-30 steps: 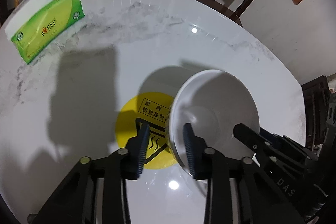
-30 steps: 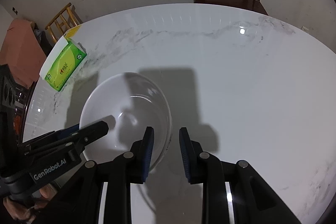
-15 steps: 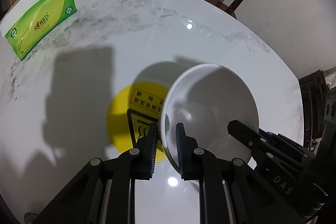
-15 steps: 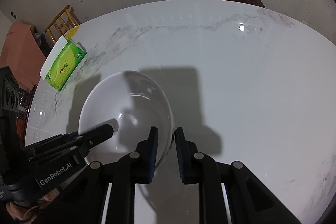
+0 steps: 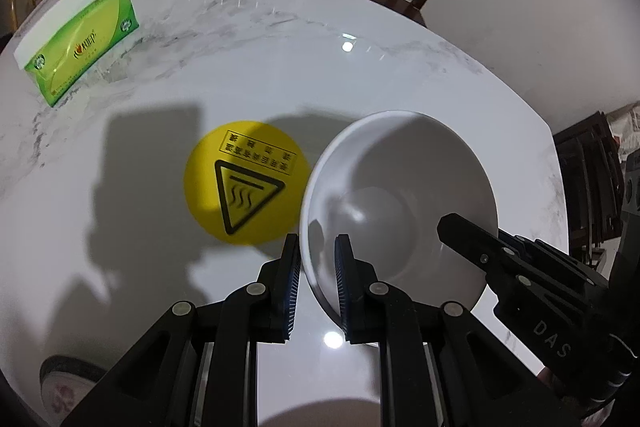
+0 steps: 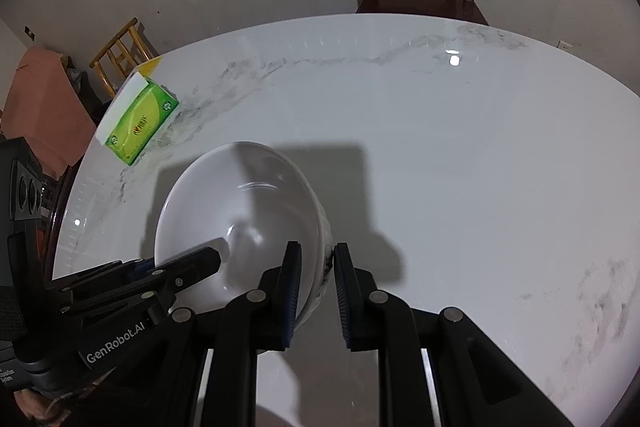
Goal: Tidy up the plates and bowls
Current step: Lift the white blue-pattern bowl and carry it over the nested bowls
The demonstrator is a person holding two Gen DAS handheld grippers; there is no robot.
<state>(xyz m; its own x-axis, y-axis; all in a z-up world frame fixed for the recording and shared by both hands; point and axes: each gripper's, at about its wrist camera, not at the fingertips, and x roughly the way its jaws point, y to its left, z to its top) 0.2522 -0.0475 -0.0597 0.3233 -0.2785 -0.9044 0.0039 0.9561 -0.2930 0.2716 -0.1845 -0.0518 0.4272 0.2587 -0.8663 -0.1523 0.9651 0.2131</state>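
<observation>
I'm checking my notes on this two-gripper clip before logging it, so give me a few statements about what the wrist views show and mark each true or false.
1. Both grippers grip the rim of the same white bowl. True: the left gripper holds one side of the rim and the right gripper the opposite side.
2. The bowl holds soup. False: its inside is bare and white.
3. A green tissue pack lies near the far edge of the marble table. True.
4. The yellow warning sticker is completely covered by the bowl. False: most of it shows beside the bowl.
5. The tissue pack touches the bowl. False: bare tabletop separates them.
</observation>
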